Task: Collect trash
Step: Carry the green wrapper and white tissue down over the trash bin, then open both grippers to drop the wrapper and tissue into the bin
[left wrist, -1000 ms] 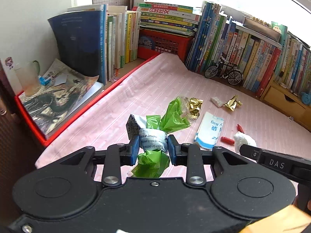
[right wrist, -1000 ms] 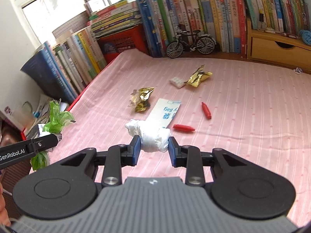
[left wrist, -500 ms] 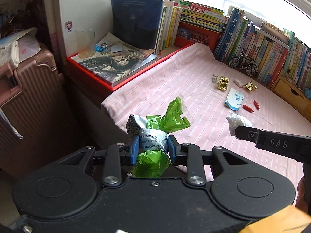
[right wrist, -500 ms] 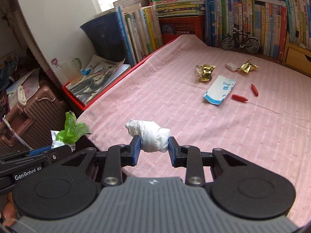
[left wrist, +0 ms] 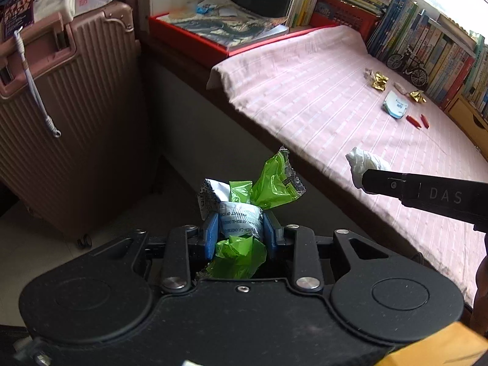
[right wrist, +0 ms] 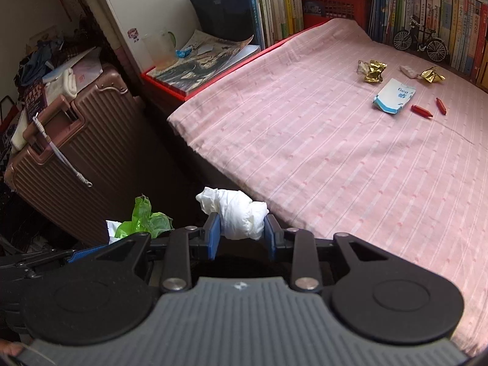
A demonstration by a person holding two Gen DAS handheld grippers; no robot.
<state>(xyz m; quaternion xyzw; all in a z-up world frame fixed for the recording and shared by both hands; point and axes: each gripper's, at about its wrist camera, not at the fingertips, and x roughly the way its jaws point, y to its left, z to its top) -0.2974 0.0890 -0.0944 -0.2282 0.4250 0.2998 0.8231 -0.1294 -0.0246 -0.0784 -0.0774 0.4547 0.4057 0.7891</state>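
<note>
A pink suitcase [left wrist: 70,113] stands on the floor at the far left, just past the left edge of the bed [right wrist: 350,164]. The left gripper [left wrist: 241,228] is out over the floor beside that edge, and its jaws are squeezed on a bunch of green and white wrappers [left wrist: 244,210]. The right gripper [right wrist: 242,233] is next to it, at the bed's near left corner; its jaws are pinched on a ball of white tissue [right wrist: 238,213].

More trash lies on the pink striped cover, far over by the back right corner — two gold wrappers [right wrist: 373,70], a little white and blue packet [right wrist: 393,94] and two small red bits [right wrist: 422,110]. A toy bicycle [right wrist: 421,41] stands at the back edge, in front of a row of books [right wrist: 427,6].
</note>
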